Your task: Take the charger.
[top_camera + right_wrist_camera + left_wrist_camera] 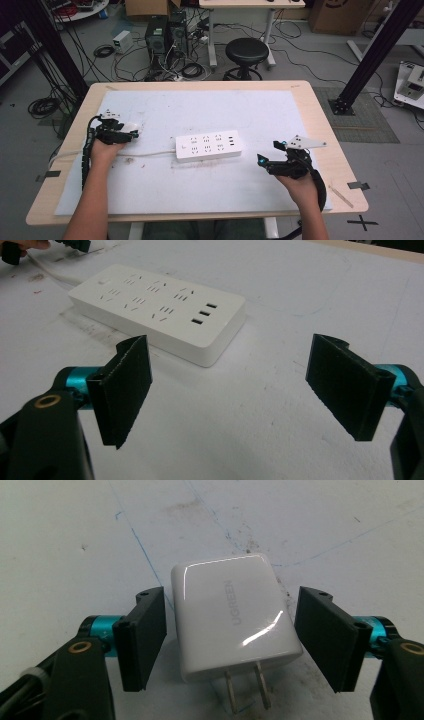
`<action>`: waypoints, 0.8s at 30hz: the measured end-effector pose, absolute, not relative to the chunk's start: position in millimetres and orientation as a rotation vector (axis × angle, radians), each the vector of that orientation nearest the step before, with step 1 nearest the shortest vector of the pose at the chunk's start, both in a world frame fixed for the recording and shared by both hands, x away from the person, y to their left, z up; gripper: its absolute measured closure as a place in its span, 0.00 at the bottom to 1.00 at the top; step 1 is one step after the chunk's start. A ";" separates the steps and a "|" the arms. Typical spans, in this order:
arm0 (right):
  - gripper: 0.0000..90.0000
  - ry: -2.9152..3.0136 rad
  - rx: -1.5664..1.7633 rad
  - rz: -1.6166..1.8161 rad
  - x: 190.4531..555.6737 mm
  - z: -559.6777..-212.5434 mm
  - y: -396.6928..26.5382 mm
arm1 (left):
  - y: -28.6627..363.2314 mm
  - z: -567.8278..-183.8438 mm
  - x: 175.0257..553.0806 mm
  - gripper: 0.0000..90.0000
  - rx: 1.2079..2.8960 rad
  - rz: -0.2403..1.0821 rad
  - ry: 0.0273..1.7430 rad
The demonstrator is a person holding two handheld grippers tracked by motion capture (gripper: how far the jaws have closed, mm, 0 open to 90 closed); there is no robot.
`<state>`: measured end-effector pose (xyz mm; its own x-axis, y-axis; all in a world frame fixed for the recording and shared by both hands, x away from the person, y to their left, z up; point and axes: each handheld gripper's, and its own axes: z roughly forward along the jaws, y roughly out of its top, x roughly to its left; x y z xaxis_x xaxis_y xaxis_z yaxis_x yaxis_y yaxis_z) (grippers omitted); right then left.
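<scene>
A white UGREEN charger [235, 615] lies flat on the white mat, its two metal prongs pointing toward the camera. My left gripper [230, 635] is open, one jaw on each side of the charger with a small gap to it. In the high view that left gripper [131, 131] is at the table's left with the charger [132, 126] at its tips. A white power strip [210, 145] with several sockets and USB ports lies mid-table. My right gripper [230, 390] is open and empty, short of the power strip [160, 310]; in the high view it [268, 157] sits right of the strip.
The strip's white cable [150, 153] runs left across the mat [200, 107] toward the left hand. The wooden table edge [345, 165] lies just right of the right hand. Beyond the table stand a black stool [246, 51], computer towers [167, 32] and floor cables.
</scene>
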<state>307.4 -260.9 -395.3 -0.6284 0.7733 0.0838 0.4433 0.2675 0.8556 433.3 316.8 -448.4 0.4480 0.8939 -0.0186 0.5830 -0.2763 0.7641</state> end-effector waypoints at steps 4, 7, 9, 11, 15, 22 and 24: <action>0.21 2.190 1.110 1.300 306.7 -395.0 -261.7 | 315.8 -450.6 434.2 0.35 2.003 0.552 1.237; 0.21 2.187 1.113 1.301 306.4 -394.7 -261.8 | 315.5 -450.1 434.0 0.39 2.005 0.562 1.230; 0.21 2.189 1.112 1.299 306.2 -394.7 -261.5 | 315.4 -450.3 434.0 0.41 2.001 0.559 1.233; 0.21 2.190 1.098 1.302 306.7 -394.9 -261.3 | 315.4 -450.1 433.8 0.44 2.000 0.557 1.232; 0.21 2.194 1.099 1.306 306.8 -394.8 -260.0 | 314.6 -449.8 433.4 0.47 2.002 0.569 1.222; 0.21 2.208 1.101 1.297 307.4 -392.9 -259.4 | 311.9 -437.4 423.8 0.47 1.991 0.564 1.156; 0.21 2.210 1.094 1.301 307.4 -391.5 -259.5 | 309.1 -428.7 416.6 0.47 1.983 0.573 1.114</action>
